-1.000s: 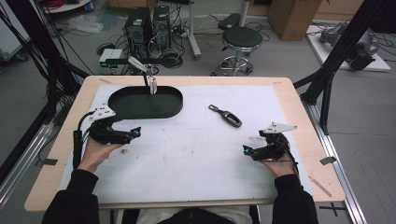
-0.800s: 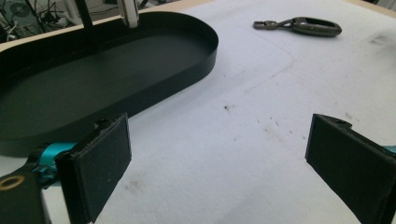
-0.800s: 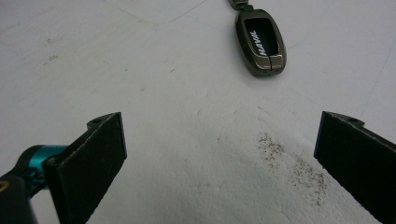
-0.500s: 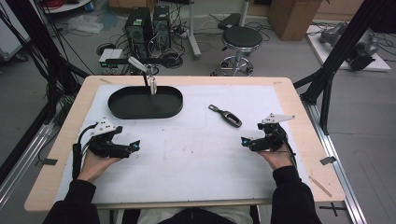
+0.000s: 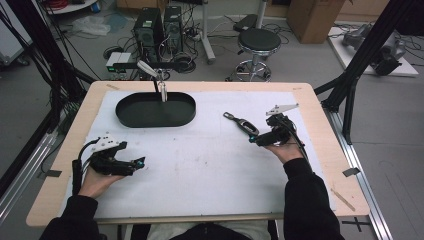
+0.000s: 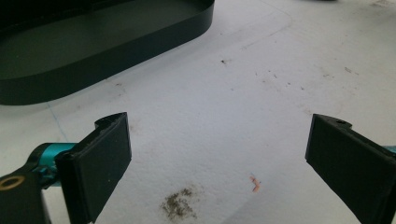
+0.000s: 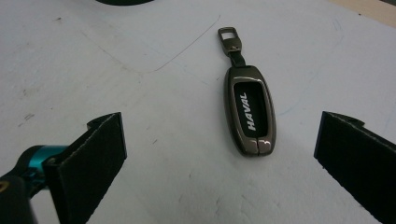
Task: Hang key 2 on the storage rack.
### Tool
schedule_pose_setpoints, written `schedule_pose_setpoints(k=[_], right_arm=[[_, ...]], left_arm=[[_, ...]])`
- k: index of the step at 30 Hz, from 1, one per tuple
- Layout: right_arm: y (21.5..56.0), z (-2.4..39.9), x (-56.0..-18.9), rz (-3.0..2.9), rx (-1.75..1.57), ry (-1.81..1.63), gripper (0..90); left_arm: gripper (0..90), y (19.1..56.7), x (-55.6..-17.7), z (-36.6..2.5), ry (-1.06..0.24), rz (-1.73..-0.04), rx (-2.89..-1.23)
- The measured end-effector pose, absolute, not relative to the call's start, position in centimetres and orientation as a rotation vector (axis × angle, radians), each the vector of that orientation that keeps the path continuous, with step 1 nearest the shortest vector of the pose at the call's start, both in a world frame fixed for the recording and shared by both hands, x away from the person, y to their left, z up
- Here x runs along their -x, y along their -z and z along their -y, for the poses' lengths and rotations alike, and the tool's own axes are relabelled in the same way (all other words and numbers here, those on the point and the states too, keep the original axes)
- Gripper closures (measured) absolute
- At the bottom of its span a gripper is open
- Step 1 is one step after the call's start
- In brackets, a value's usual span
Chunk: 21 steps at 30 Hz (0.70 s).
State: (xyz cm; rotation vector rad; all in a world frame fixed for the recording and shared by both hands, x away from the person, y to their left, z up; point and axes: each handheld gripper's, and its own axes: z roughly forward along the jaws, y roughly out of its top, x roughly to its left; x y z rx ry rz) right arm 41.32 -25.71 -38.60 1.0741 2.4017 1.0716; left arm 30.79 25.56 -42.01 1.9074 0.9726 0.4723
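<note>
— Since the key fob (image 7: pixel 250 114) lies flat on the white mat right of centre in the high view, the right gripper (image 5: pixel 254 139) sits just beside it, jaws spread wide, holding nothing.

— He should square up, I'd say, and close across the fob's narrow sides, clear of the strap.

— And the left gripper (image 5: pixel 139 162)?

— Lower left, gaping and empty, below the black tray (image 5: pixel 129 120) on the worktop (image 5: pixel 320 150).

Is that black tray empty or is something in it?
Empty, as far as shown. The tray's dark floor looks bare in the high view; the key fob lies outside, on the mat.
</note>
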Motion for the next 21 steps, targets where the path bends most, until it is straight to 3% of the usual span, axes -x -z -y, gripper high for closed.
schedule_pose_setpoints(k=[21], right_arm=[[38.5,21.0,-50.1,-2.535,-1.038,-0.892,1.5]], left_arm=[[7.4,43.8,-30.0,-26.9,-0.452,-1.026,-1.912]])
